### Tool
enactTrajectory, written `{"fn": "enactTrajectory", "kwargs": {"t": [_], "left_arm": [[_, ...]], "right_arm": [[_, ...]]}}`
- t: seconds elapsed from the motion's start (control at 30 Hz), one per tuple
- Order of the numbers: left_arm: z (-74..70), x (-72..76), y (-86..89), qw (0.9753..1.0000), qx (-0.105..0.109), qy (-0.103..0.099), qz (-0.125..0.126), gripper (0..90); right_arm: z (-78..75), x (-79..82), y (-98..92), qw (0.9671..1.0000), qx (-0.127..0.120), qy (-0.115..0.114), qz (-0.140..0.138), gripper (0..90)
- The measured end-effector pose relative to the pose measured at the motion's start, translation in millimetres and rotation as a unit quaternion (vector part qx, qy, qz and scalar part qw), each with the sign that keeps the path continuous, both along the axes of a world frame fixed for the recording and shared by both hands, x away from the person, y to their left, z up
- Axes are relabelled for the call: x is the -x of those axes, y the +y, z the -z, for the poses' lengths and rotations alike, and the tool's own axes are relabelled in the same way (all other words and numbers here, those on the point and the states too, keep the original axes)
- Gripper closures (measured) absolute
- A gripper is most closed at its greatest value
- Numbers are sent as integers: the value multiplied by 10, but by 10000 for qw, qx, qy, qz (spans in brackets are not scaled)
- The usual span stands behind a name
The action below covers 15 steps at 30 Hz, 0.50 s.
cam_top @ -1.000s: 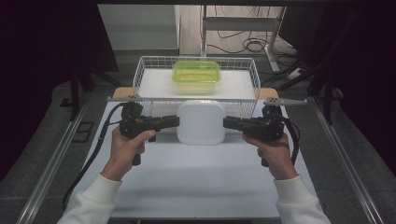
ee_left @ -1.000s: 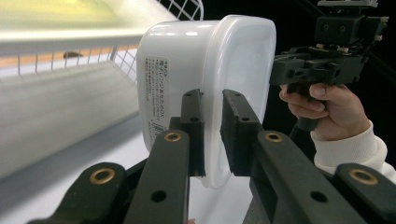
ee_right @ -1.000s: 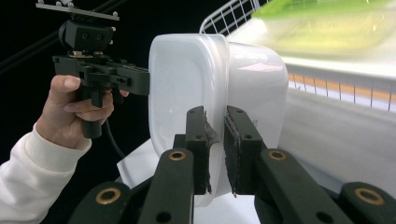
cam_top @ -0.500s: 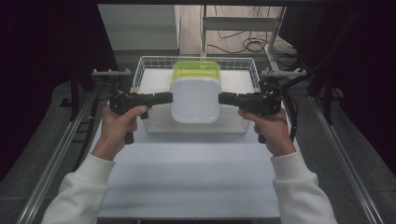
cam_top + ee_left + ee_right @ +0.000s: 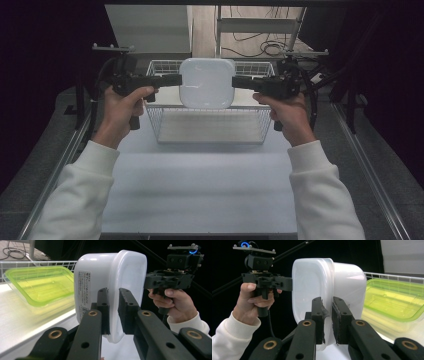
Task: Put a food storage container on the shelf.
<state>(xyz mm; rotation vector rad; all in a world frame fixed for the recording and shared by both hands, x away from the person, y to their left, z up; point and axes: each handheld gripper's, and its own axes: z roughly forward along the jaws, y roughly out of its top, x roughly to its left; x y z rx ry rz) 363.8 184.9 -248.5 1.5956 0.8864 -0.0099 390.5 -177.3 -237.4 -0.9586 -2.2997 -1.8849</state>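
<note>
A white lidded plastic container (image 5: 207,83) hangs in the air above the wire basket (image 5: 207,131), held from both sides. My left gripper (image 5: 172,80) is shut on its left rim and my right gripper (image 5: 241,82) is shut on its right rim. In the left gripper view, the jaws (image 5: 113,312) pinch the lid edge of the white container (image 5: 112,272), whose label faces the camera. The right gripper view shows my gripper (image 5: 327,320) clamped on the rim of the container (image 5: 312,287). A green translucent container (image 5: 40,285) lies in the basket beyond it.
The basket stands at the far end of the white table (image 5: 200,185). Metal rails (image 5: 365,165) run along both table sides. A white board (image 5: 150,27) and floor cables (image 5: 260,47) lie behind the basket. The green container (image 5: 394,300) takes up the basket's far part.
Both grippers have carried the white container up off the table and forward, from in front of the basket to above it. It now covers the green container in the high view.
</note>
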Motion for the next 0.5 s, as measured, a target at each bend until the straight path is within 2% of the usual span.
{"fn": "enactTrajectory", "kwargs": {"t": [0.2, 0.33, 0.5], "left_arm": [[-65, -199, 23, 10000, 22, 65, 72, 802], [-74, -340, 31, 9998, 111, 174, 72, 802], [-27, -532, 36, 9994, 98, 343, 43, 803]], "right_arm": [[-58, -141, 7, 10000, -35, 23, 28, 796], [-75, -279, -1, 9998, -117, 177, -12, 798], [-29, -494, 6, 9991, -119, 395, 12, 799]]}}
